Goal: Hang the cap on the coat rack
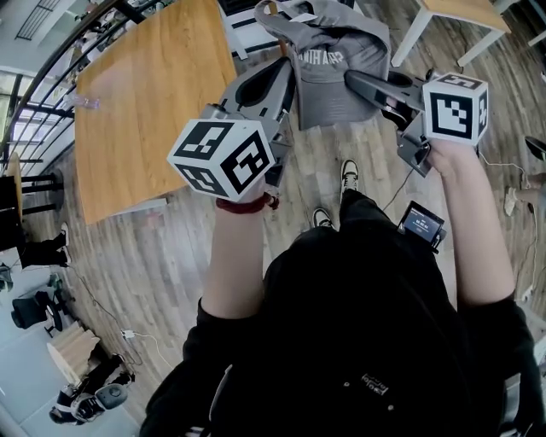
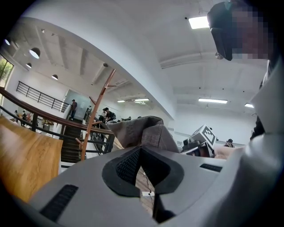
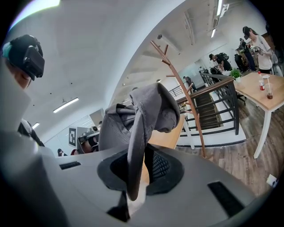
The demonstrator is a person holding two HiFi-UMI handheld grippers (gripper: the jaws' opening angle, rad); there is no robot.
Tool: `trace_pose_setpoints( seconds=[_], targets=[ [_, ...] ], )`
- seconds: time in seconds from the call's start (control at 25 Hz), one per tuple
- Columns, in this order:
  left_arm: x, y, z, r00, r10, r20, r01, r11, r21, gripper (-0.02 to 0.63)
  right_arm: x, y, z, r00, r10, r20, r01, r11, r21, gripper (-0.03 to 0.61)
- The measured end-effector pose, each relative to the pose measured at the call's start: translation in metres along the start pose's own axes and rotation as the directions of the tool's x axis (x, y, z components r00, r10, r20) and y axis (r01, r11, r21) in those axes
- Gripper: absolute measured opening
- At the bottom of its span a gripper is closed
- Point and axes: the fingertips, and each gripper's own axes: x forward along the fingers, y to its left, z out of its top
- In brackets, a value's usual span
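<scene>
A grey cap [image 1: 333, 60] hangs in the air between my two grippers, above the wood floor. My left gripper [image 1: 288, 81] is shut on the cap's left edge; in the left gripper view the fabric [image 2: 142, 132] bunches just beyond the closed jaws [image 2: 141, 150]. My right gripper [image 1: 351, 79] is shut on the cap's right side, with a stiff fold of the cap [image 3: 146, 115] pinched between its pads [image 3: 138, 155]. The coat rack [image 2: 95, 115], a brown pole with short side pegs, stands some way ahead, apart from the cap. It also shows in the right gripper view [image 3: 186, 97].
A large wooden table [image 1: 145, 94] is at the left, close to the left gripper. A white-legged table [image 1: 456, 10] is at the far right, and it bears a bottle [image 3: 268, 91]. A dark railing and stairs [image 2: 49, 122] run behind the rack. Several people stand far off.
</scene>
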Motion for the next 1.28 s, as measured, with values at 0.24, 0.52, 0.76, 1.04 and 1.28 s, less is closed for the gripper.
trace_pose_setpoints(
  seconds=[0.24,0.52,0.76,1.04,1.28],
  targets=[
    [-0.006,-0.005,0.008,1.0,0.002,0.027,-0.002,1.0,0.004,0.005,-0.002,0.008,0.003,0.999,0.035,0.018,-0.034,0.999,-0.024,0.043],
    [-0.006,-0.007,0.008,1.0,0.007,0.019,-0.008,1.0,0.022,0.005,-0.004,0.009,0.003,0.998,0.052,0.029,-0.051,0.999,-0.014,0.043],
    [-0.003,-0.007,0.009,1.0,0.002,0.011,-0.002,0.999,0.033,0.005,-0.005,0.007,0.004,0.998,0.05,0.037,-0.05,0.999,-0.003,0.043],
    [-0.001,-0.006,0.012,1.0,-0.004,-0.03,0.004,1.0,-0.003,0.005,-0.006,0.009,0.009,0.999,0.05,0.019,-0.05,0.998,0.03,0.043],
    [-0.01,-0.021,0.022,0.999,0.019,-0.033,-0.017,0.998,0.053,0.006,-0.014,0.022,0.011,0.995,0.095,0.043,-0.097,0.995,0.024,0.043]
  ],
)
